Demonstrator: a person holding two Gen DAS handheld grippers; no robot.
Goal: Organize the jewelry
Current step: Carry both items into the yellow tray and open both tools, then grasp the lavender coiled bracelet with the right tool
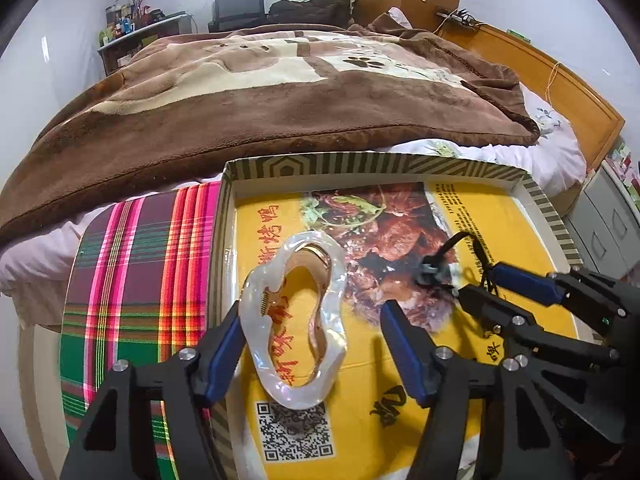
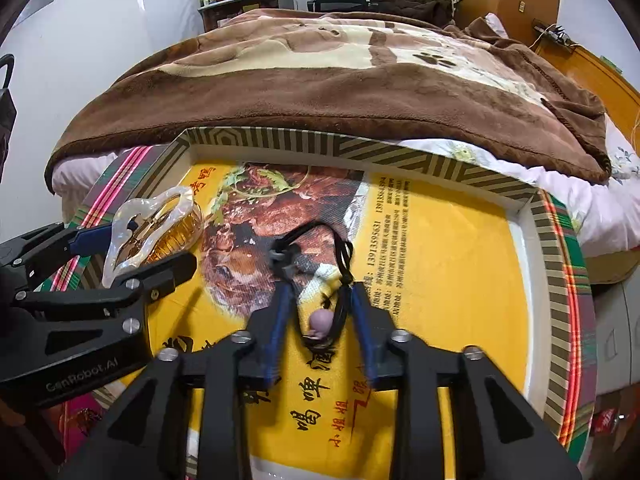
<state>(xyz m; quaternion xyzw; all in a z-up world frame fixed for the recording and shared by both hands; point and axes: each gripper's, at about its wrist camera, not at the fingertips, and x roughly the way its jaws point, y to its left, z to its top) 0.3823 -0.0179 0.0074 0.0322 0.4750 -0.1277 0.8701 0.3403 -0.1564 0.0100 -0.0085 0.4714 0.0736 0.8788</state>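
Note:
A pearly white hair claw clip (image 1: 296, 320) lies in the striped-rim box tray (image 1: 360, 164) on a yellow printed sheet. My left gripper (image 1: 312, 312) is open, its blue-padded fingers on either side of the clip. The clip also shows in the right wrist view (image 2: 148, 224), between the left gripper's fingers (image 2: 92, 240). A black cord necklace (image 2: 316, 268) with a pale purple bead (image 2: 320, 320) lies at the tray's middle. My right gripper (image 2: 320, 292) straddles the cord, jaws narrowly apart, not clamped. It shows in the left wrist view (image 1: 480, 284) at the cord (image 1: 448, 260).
The tray's rim (image 2: 360, 144) rests on a plaid cloth (image 1: 132, 280) beside a bed with a brown blanket (image 1: 260, 92). A wooden headboard (image 1: 560, 80) stands at the right. A desk (image 2: 240, 4) and a chair stand far back.

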